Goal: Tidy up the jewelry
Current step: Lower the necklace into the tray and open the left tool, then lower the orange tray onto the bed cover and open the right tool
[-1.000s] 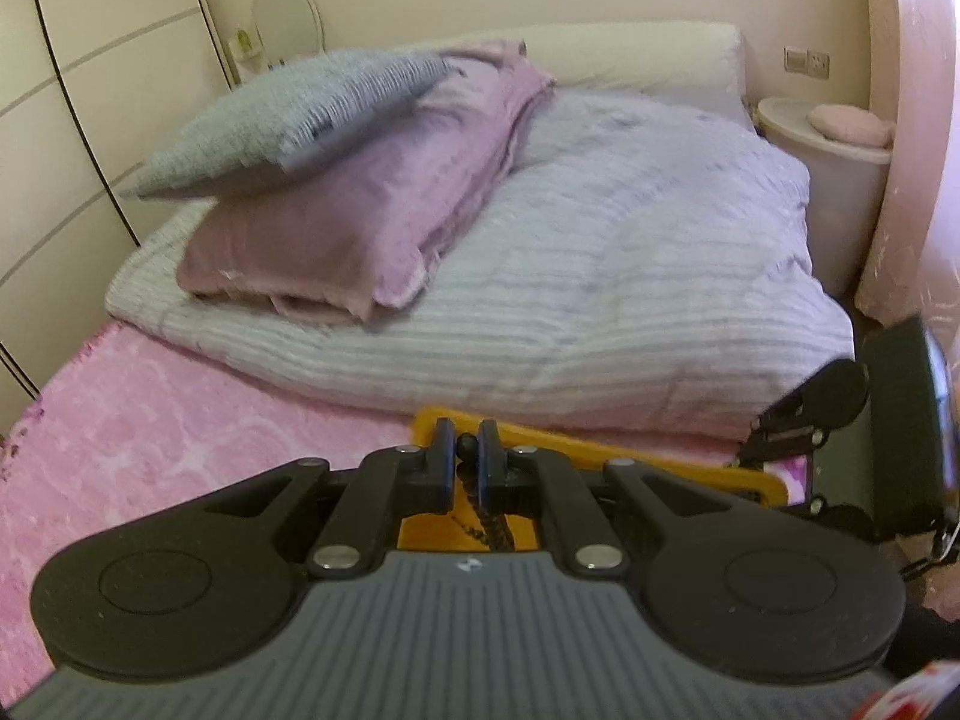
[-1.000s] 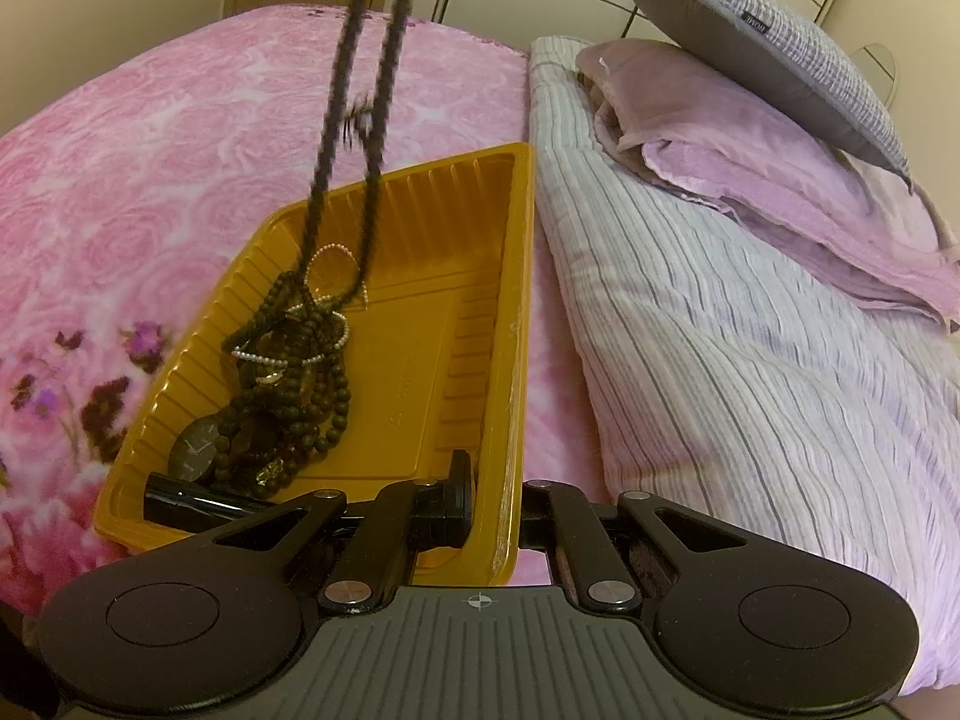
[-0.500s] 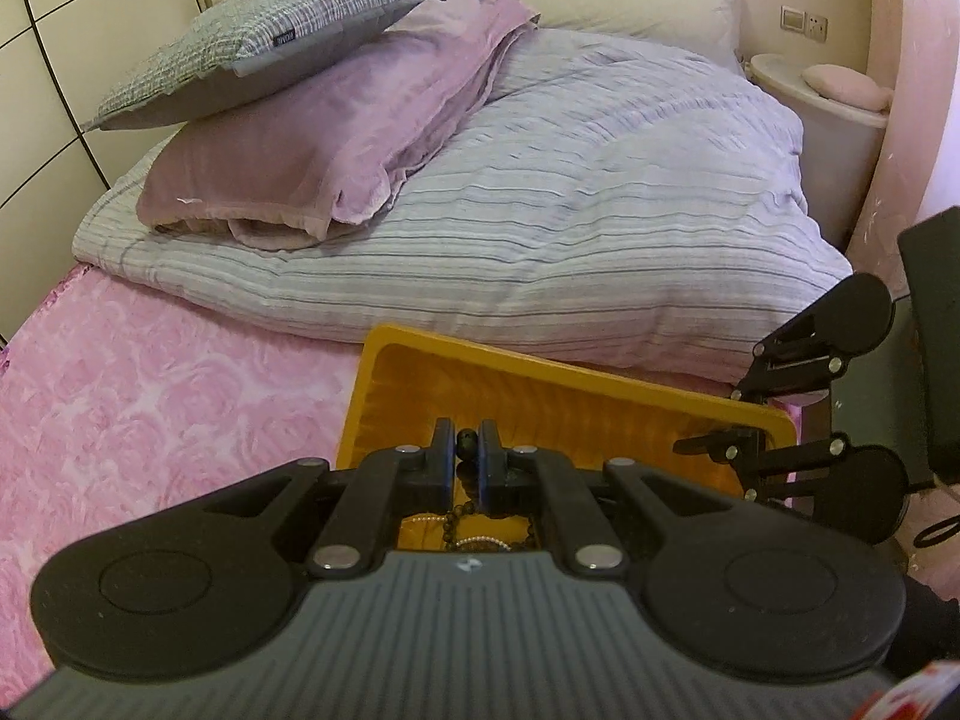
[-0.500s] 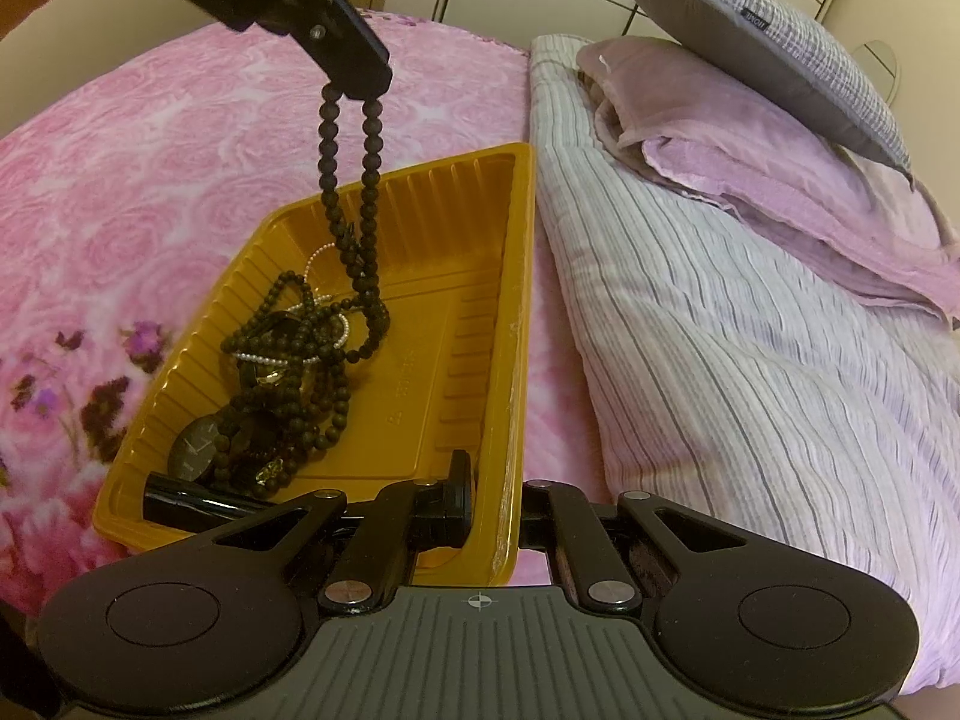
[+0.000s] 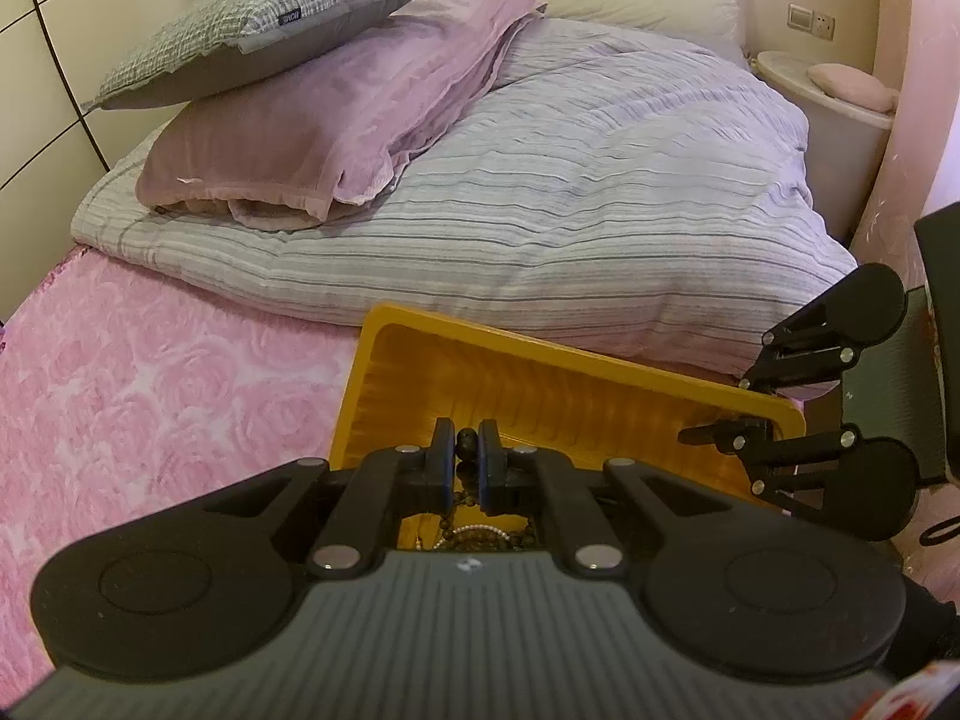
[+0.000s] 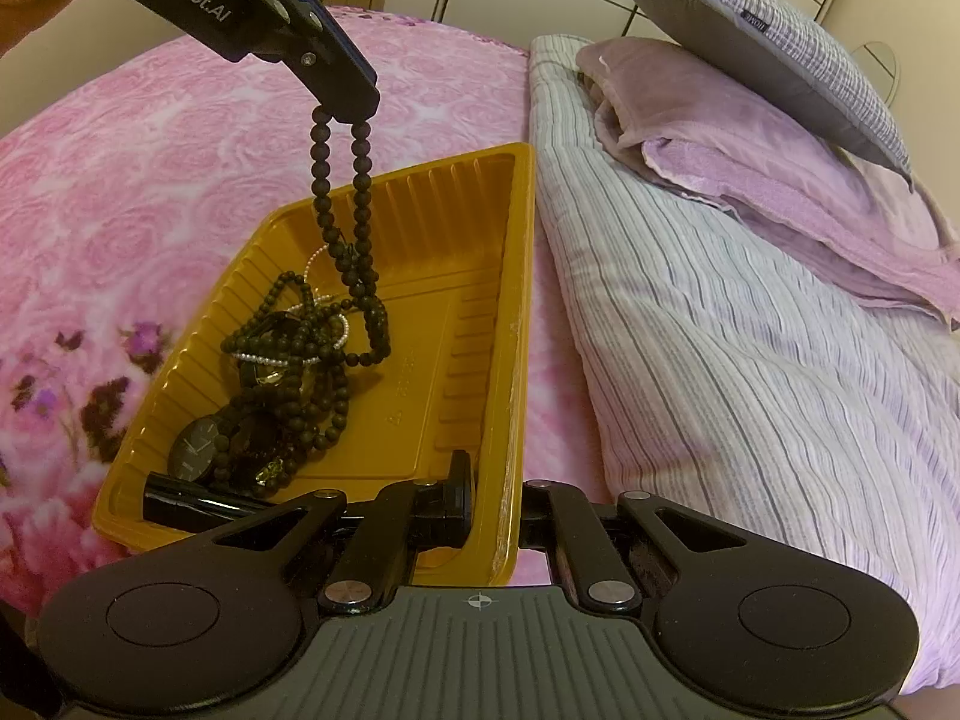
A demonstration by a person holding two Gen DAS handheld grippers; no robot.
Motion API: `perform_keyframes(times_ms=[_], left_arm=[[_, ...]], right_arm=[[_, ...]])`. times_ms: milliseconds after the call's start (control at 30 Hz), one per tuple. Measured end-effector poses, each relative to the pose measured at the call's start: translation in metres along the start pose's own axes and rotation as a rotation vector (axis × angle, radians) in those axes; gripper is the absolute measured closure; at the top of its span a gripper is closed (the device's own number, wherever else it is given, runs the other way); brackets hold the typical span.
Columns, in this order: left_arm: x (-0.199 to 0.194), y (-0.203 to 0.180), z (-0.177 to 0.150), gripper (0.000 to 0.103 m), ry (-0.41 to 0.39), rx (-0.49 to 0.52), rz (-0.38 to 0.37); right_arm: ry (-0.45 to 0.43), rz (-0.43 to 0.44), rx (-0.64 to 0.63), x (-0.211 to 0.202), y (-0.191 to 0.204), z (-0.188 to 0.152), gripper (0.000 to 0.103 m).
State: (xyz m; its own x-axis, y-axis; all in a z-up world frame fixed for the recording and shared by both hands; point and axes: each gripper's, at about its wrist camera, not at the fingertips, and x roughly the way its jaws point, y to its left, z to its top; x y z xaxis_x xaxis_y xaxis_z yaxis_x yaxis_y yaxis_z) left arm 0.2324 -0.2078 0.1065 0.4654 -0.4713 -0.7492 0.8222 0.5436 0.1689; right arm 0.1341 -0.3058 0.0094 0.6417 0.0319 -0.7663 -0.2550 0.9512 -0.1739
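A yellow plastic tray (image 6: pixel 480 276) lies on the pink bedspread and holds a tangle of dark bead strings, a pearl strand, a black watch (image 6: pixel 195 450) and a black tube (image 6: pixel 198 504). My left gripper (image 5: pixel 465 450) is shut on a dark bead necklace (image 6: pixel 354 228) and holds it above the tray; the necklace's lower end rests in the pile. That gripper also shows in the right wrist view (image 6: pixel 348 102). My right gripper (image 6: pixel 495 501) is shut on the tray's near right rim; it also shows in the left wrist view (image 5: pixel 750 420).
A striped duvet (image 6: pixel 750 360) lies right beside the tray. A folded purple blanket (image 5: pixel 336 132) and a grey pillow (image 5: pixel 264 30) sit on it. A white bedside table (image 5: pixel 834 108) stands far right. Wardrobe doors line the left.
My left gripper has come down toward the tray with the necklace, so more of the string now rests in the pile. My right gripper has stayed on the tray rim.
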Motion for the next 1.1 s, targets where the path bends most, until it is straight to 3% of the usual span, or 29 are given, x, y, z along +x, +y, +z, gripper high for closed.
perform_keyframes(times_ms=[800, 1100], left_arm=[[0.020, -0.003, -0.011, 0.093, 0.040, -0.012, -0.019], [0.002, 0.013, -0.031, 0.092, -0.002, -0.103, 0.007]], right_arm=[[0.010, 0.005, 0.025, 0.002, -0.008, -0.004, 0.097], [0.010, 0.018, 0.044, 0.005, -0.012, -0.006, 0.097]])
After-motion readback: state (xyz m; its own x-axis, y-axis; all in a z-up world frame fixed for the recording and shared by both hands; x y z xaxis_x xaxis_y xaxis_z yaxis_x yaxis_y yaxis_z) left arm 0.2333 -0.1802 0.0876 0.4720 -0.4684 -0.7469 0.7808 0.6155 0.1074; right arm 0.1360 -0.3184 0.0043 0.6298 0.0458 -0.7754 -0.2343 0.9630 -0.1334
